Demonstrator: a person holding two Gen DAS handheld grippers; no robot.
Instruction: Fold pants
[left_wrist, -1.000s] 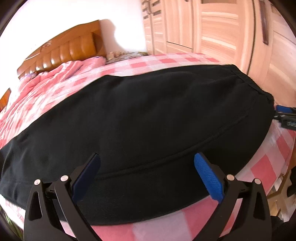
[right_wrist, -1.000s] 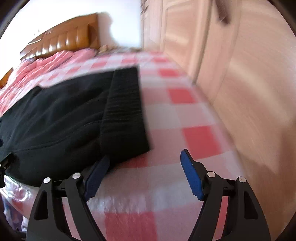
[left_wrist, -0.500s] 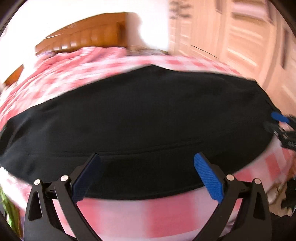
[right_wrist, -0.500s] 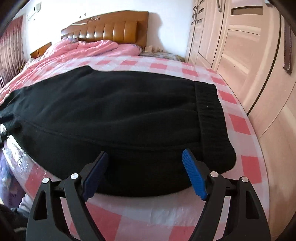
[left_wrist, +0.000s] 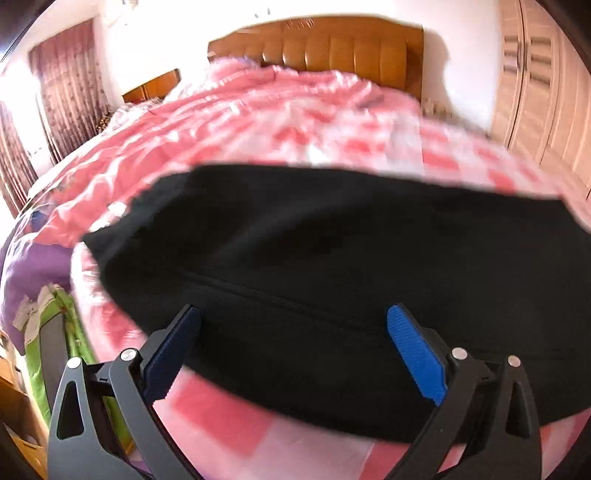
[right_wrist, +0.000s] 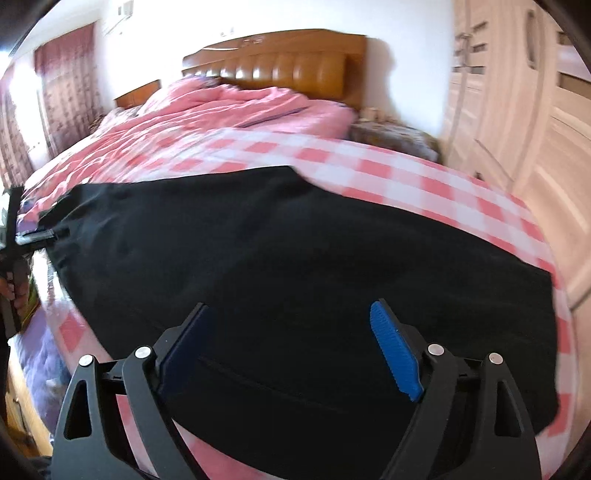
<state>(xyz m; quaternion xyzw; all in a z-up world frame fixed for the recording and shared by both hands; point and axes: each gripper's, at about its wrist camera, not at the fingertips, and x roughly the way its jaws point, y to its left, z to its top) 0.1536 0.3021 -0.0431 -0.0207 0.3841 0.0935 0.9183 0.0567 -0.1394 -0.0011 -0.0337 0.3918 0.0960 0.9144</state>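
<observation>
In the left wrist view the wardrobe doors (left_wrist: 535, 92), which a second ago filled the upper right, are pushed to the right edge, and the headboard (left_wrist: 321, 55) is brought from the upper left to top centre. A curtain (left_wrist: 66, 85) and purple bedding (left_wrist: 29, 273) are newly seen at the left. The end of the black pants (left_wrist: 332, 258) is now shown at centre left.

In the right wrist view the pants (right_wrist: 295, 258) have spread from the left half across the frame, under the right gripper (right_wrist: 291, 350), whose jaws are opening with nothing pinched between them. The left gripper (right_wrist: 40, 236) has appeared at the left edge.
</observation>
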